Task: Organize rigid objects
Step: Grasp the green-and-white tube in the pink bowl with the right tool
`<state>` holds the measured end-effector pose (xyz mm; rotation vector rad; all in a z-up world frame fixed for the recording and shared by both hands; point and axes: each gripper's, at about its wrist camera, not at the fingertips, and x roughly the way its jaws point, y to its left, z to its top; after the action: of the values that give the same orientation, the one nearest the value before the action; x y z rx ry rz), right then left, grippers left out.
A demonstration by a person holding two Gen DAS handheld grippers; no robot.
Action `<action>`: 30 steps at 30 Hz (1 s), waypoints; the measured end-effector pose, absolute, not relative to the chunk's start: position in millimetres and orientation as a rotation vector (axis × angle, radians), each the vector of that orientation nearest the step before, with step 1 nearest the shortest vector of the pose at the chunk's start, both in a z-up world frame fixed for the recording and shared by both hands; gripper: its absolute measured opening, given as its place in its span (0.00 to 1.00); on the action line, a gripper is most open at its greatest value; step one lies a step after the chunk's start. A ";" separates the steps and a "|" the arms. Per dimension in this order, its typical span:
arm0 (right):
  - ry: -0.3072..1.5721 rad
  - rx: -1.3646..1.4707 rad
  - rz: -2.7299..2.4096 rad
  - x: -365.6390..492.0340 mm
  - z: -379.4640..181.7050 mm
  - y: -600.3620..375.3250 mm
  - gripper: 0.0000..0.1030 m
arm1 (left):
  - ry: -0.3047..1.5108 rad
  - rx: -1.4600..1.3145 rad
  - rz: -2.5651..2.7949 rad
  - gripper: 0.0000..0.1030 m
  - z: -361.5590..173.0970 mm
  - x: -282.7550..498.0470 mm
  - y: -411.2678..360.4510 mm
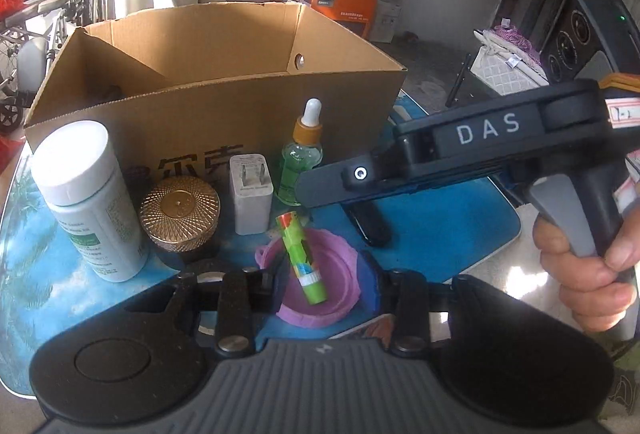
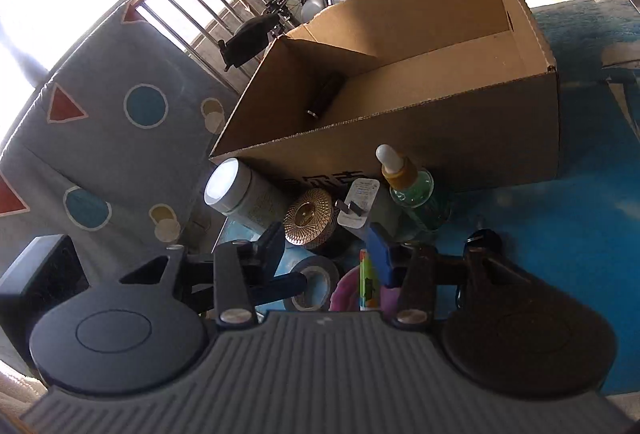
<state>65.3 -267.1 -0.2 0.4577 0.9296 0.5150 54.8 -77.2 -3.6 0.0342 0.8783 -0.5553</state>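
Standing in a row before the open cardboard box [image 1: 216, 74], left to right: white bottle [image 1: 86, 198], gold lidded jar [image 1: 180, 212], white plug adapter [image 1: 251, 190], green dropper bottle [image 1: 301, 162]. All rest on the blue table [image 1: 440, 226], just beside the box's front wall. Nearer the camera, a purple lid [image 1: 324, 298] lies flat with a green glue stick [image 1: 302, 258] across it. Left gripper [image 1: 320, 286] hovers low over that lid, jaws apart, nothing between them. Right gripper [image 1: 316, 188] enters from the right, held in a hand [image 1: 592, 274], tips near the dropper bottle; its own view shows jaws apart, empty. Box holds 1 dark cylinder [image 2: 326, 94] in its left corner
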 end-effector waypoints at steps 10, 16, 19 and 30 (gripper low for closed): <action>0.966 0.361 0.434 63.7 -34.5 -232.2 0.28 | 0.913 0.160 -0.486 0.26 -30.3 59.1 -98.4; 0.994 0.382 0.440 72.6 -47.2 -230.5 0.21 | 0.923 0.180 -0.479 0.22 -33.7 58.1 -101.8; 0.992 0.414 0.448 72.4 -50.4 -233.7 0.14 | 0.922 0.183 -0.475 0.20 -32.9 58.6 -103.8; 0.880 0.391 0.511 51.5 -2.0 -233.6 0.14 | 0.829 0.182 -0.482 0.20 15.5 42.0 -91.5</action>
<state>51.5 -233.6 -2.0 0.3910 0.8796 0.5110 42.0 -91.5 15.5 0.1824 0.8293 -0.4824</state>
